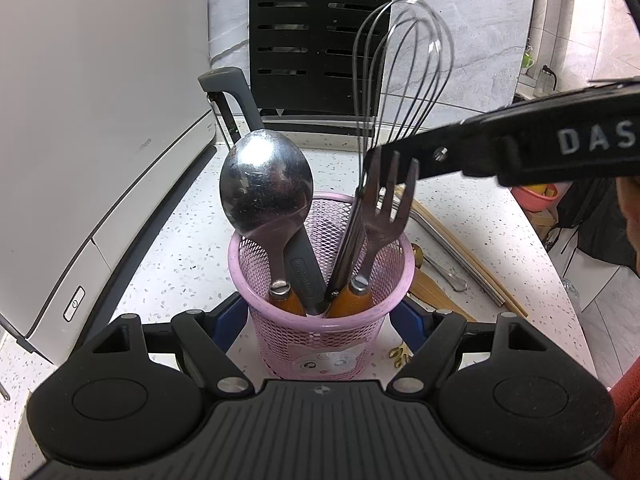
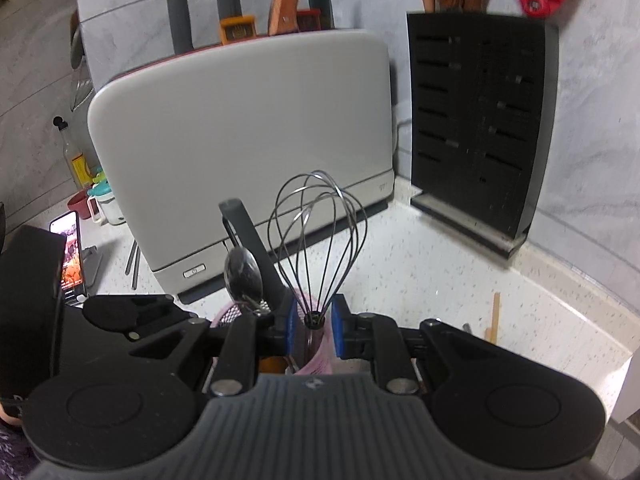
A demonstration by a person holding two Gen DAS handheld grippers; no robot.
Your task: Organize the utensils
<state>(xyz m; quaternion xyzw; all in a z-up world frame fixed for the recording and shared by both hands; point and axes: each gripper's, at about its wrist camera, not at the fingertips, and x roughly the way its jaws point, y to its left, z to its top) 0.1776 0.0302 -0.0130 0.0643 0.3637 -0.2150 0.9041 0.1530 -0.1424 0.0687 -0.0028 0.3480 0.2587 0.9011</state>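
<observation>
left gripper point(image 1: 320, 320) clasps basket point(image 1: 320, 340) | right gripper point(image 2: 316, 326) pinches whisk point(image 2: 320, 240) | counter point(image 2: 440, 272) rightward bare

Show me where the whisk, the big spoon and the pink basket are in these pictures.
whisk point(image 2: 320, 236), right wrist view, on the wire loops.
big spoon point(image 1: 266, 184), left wrist view, on the back of its bowl.
pink basket point(image 1: 316, 344), left wrist view, on its front mesh wall.
</observation>
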